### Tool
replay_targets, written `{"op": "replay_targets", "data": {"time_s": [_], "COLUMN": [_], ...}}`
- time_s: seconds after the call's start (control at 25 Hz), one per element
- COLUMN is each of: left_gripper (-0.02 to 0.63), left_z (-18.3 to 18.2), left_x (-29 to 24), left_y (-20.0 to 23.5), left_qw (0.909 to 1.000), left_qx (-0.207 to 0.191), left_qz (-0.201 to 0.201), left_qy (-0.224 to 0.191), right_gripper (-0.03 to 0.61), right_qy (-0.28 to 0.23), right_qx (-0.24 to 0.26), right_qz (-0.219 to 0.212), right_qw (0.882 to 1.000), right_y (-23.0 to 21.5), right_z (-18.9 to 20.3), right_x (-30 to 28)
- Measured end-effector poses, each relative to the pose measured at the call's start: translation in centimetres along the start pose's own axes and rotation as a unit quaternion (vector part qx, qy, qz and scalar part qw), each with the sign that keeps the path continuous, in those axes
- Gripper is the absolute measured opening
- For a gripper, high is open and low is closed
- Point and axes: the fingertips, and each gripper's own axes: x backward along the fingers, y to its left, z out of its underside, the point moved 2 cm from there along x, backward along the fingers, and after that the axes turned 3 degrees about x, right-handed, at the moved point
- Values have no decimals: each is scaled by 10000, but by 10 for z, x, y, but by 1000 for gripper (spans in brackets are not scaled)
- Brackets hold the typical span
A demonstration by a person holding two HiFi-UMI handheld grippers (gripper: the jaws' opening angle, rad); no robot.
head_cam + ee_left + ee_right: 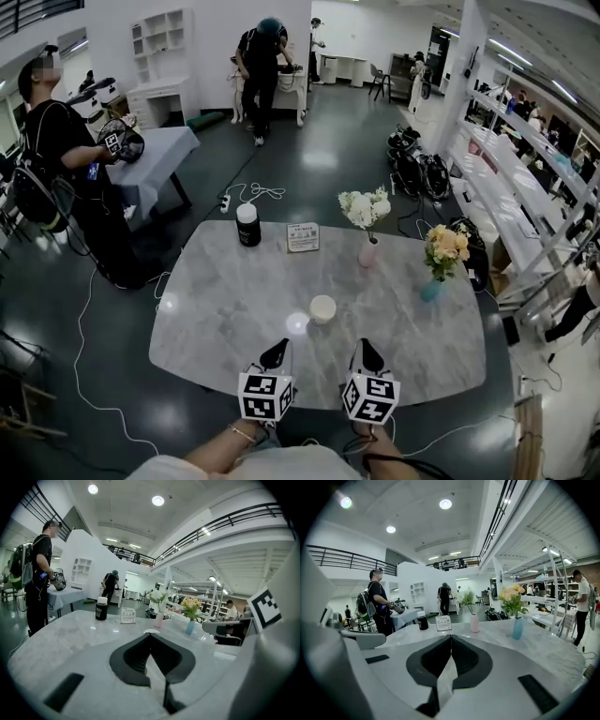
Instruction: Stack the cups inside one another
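Note:
A cream paper cup stands upright near the middle of the grey marble table; I cannot tell whether other cups sit nested inside it. My left gripper is at the near edge, a little short and left of the cup, with its jaws shut and nothing between them. My right gripper is beside it, short and right of the cup, also shut and empty. In the left gripper view the black jaws meet at the tips, and a sliver of the cup's white rim shows just above them. The right gripper view shows the right gripper with its jaws closed together.
At the table's far side stand a black bottle with a white lid, a small sign card, a pink vase of white flowers and a blue vase of yellow flowers. A person stands left beside a cloth-covered table; cables lie on the floor.

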Motion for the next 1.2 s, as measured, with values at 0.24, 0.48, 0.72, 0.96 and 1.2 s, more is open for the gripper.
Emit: {"op": "replay_targets", "data": {"time_s": [0.24,0.48,0.72,0.96,1.2], "left_gripper": [5,5,5,5,5], "left_z": [6,4,-3,-3,-2], "left_x": [22,42,52,58,55], "left_y": [-32,-38,-33,-23,-23], "left_qw": [9994,9986,9993,9994,9996], "left_qx": [146,208,-82,-27,4], "left_qz": [-306,-412,-236,-206,-137], "left_qy": [-104,-264,-291,-269,-257], "right_gripper": [8,8,8,8,6], "right_qy": [95,88,-106,-122,-98], "right_qx": [95,154,82,121,117], "right_qz": [-307,-387,-235,-224,-173], "right_qw": [9994,9991,9996,9996,9997], "right_y": [-6,10,25,36,29], "right_z": [10,14,7,5,2], "right_x": [29,45,46,50,50]}}
